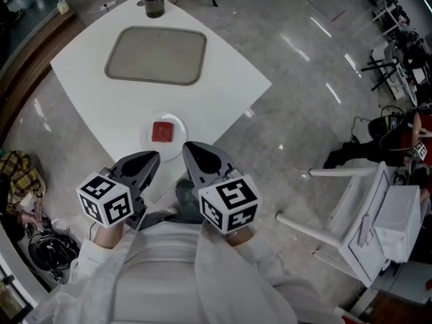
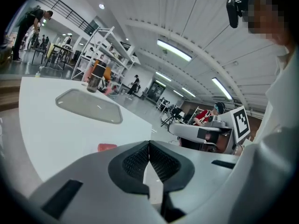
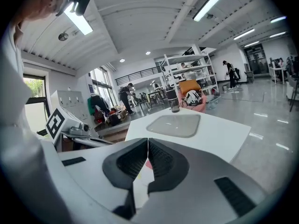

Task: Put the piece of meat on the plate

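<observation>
On the plate [image 1: 177, 150], red meat [image 1: 162, 132]

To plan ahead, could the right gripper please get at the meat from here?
Probably yes: the meat lies bare on the plate just ahead of the right gripper, nothing between; its shut jaws must open.

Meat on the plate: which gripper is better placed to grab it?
Right gripper, narrowly: the meat lies in line with its shut jaws; the left gripper sees it off to one side.
</observation>
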Motion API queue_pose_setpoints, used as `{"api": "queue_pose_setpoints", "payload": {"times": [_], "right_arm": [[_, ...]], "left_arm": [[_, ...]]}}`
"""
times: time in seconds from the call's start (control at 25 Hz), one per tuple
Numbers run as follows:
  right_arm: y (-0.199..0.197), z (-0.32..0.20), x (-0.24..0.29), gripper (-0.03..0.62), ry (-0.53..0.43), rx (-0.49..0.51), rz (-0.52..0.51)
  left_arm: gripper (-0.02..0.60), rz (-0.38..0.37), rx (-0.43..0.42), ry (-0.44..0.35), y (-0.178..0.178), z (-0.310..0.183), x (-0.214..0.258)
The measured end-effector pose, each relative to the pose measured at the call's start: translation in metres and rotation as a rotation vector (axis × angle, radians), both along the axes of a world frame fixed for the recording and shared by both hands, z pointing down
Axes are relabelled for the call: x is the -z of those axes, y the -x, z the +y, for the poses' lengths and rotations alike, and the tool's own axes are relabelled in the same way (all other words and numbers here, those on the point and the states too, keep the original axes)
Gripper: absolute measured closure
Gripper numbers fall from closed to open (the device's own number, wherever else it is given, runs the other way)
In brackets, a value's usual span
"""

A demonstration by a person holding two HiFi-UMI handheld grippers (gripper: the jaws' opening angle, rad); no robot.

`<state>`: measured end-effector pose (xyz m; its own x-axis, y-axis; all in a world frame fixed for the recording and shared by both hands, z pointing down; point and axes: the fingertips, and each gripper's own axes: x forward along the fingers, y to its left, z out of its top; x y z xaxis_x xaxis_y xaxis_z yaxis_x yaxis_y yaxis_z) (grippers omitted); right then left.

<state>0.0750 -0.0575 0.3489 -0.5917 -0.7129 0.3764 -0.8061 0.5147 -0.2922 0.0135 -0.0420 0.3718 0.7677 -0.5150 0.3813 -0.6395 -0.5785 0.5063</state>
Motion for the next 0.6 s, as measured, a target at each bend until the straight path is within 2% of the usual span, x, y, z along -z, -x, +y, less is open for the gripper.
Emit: {"api": "queue_pose_setpoints", "payload": {"times": [0.28, 0.6], "right_arm": [[-0.001, -0.030, -0.020, 0.579, 0.057, 0.084, -0.002], [0.000, -0.045, -0.039, 0.579, 0.118, 0.072, 0.014]], "left_arm": [[0.572, -0.017, 0.030, 0.066, -0.011, -0.030, -0.013], [0.572, -0.068, 0.076, 0.148, 0.004, -0.034, -0.034]]}}
